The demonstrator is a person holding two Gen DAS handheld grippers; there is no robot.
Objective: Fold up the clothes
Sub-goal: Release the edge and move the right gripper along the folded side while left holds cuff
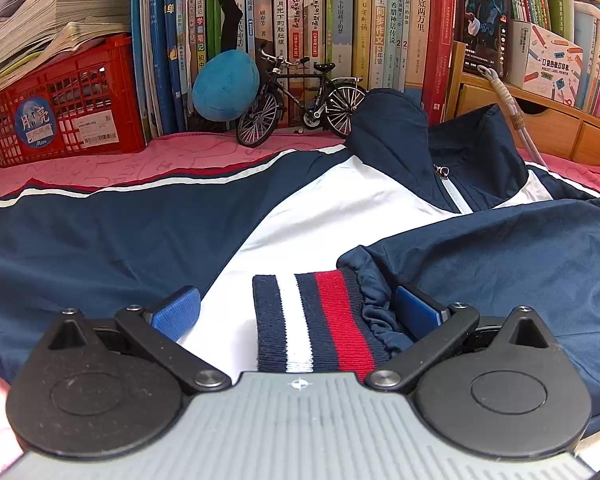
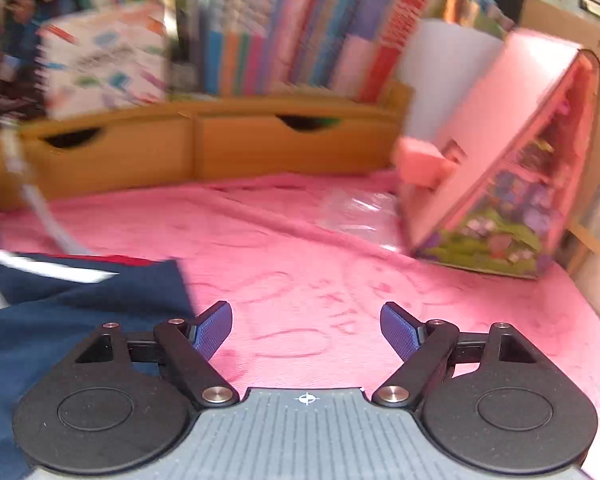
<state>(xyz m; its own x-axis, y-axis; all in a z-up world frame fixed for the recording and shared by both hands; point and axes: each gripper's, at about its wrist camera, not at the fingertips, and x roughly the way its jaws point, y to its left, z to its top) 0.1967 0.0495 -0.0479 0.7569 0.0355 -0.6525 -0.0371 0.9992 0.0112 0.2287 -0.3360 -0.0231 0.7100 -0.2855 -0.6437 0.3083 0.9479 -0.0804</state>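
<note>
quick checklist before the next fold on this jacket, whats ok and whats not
1. Left gripper open: ok.
2. Striped cuff between its pads, not pinched: ok.
3. Sleeve folded across the jacket: ok.
4. Right gripper open and empty, over the pink cloth: ok.
5. Right gripper lined up on the jacket: not ok, its edge lies to the left.
6. Hem lying flat: cannot tell, out of view.

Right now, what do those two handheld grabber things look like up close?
Both look alike. The left gripper and right gripper each have a ribbed grey body with a small crosshair mark, two round black discs, black link arms with silver screws, and fingers tipped with textured blue pads.
</note>
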